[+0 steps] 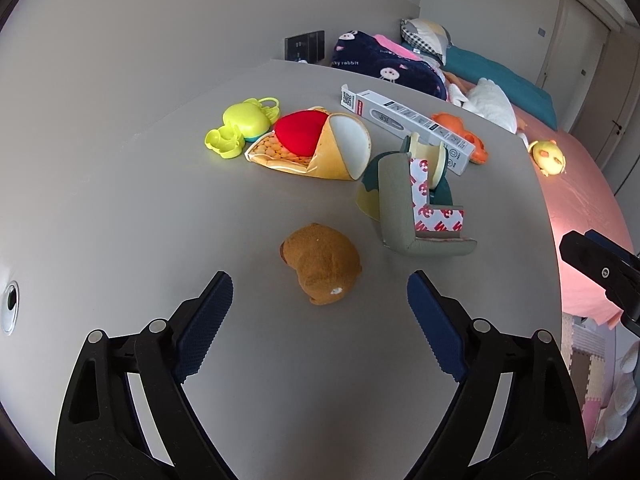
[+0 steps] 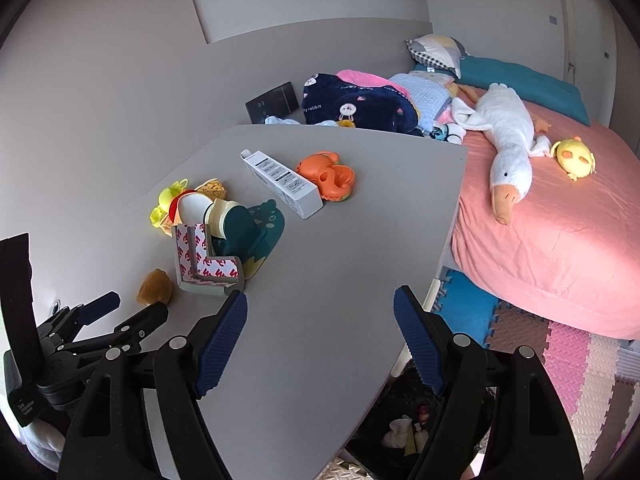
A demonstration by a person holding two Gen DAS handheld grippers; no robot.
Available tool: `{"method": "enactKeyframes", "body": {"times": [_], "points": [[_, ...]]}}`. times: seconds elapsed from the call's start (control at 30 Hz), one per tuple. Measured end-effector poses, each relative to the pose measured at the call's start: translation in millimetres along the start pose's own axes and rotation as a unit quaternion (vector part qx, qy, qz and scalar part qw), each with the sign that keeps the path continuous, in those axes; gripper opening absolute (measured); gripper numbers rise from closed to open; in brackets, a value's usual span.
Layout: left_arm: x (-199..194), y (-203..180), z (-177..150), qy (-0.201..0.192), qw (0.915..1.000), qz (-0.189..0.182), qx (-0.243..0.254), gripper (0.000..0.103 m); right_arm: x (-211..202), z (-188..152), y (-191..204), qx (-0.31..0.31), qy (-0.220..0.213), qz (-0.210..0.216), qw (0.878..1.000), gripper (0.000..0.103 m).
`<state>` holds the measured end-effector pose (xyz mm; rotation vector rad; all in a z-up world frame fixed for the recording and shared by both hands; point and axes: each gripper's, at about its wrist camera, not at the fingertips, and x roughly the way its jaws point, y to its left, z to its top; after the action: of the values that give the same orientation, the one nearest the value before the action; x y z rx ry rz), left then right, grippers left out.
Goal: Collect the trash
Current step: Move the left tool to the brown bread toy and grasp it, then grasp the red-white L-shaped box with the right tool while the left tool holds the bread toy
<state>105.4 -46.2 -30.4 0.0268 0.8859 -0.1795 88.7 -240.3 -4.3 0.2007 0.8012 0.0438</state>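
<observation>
On the grey table (image 1: 120, 208) a brown plush (image 1: 320, 268) lies just ahead of my left gripper (image 1: 320, 280), which is open and not touching it. Behind it stands a grey L-shaped corner guard (image 1: 396, 208) with red-and-white adhesive backing, and farther back lies a white thermometer box (image 1: 412, 124). My right gripper (image 2: 320, 294) is open over bare table (image 2: 340, 240) with nothing between its fingers; the corner guard (image 2: 208, 268) is just left of its left fingertip. The left gripper (image 2: 120, 308) shows at the lower left of the right wrist view.
Toys crowd the back of the table: a yellow plastic one (image 1: 240, 124), a red-and-tan plush (image 1: 312, 144), a green piece with a cream spool (image 1: 424, 156), an orange one (image 2: 328, 176). A dark bin (image 2: 380, 408) with crumpled paper sits below the table edge. A pink bed (image 2: 560, 240) is to the right.
</observation>
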Motion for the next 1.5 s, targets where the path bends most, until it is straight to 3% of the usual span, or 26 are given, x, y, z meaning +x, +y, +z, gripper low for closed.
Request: {"method": "enactKeyframes", "body": {"times": [0.17, 0.23, 0.33, 0.6, 0.83, 1.23, 1.37, 1.5], "points": [[16.5, -0.6, 7.5, 0.012, 0.9998, 0.003, 0.014, 0.077, 9.3, 7.9, 7.0, -0.004, 0.003, 0.003, 1.0, 0.076], [23.3, 1.1, 9.8, 0.02, 0.9996, 0.01, 0.015, 0.059, 12.8, 11.1, 9.8, -0.004, 0.005, 0.007, 1.0, 0.076], [24.9, 5.4, 12.7, 0.018, 0.9997, 0.01, 0.013, 0.045, 18.4, 14.7, 16.5, -0.005, 0.006, 0.013, 1.0, 0.076], [17.2, 24.6, 14.4, 0.006, 0.9999, 0.011, -0.005, 0.045, 38.4, 13.2, 40.5, -0.017, 0.027, 0.032, 0.999, 0.078], [10.1, 55.7, 15.6, 0.002, 0.999, 0.035, -0.028, 0.045, 55.7, 11.3, 61.1, -0.024, 0.049, 0.057, 0.997, 0.08], [4.9, 88.3, 15.9, 0.003, 0.9965, 0.048, -0.069, 0.045, 88.0, 15.1, 86.7, -0.042, 0.07, 0.041, 0.996, 0.081], [6.0, 92.6, 15.4, 0.006, 0.9959, 0.045, -0.078, 0.045, 89.1, 16.2, 88.8, -0.047, 0.077, 0.037, 0.995, 0.065], [5.2, 90.2, 15.1, 0.006, 0.9963, 0.042, -0.075, 0.045, 86.2, 12.0, 94.3, -0.071, 0.077, 0.021, 0.994, 0.061]]}}
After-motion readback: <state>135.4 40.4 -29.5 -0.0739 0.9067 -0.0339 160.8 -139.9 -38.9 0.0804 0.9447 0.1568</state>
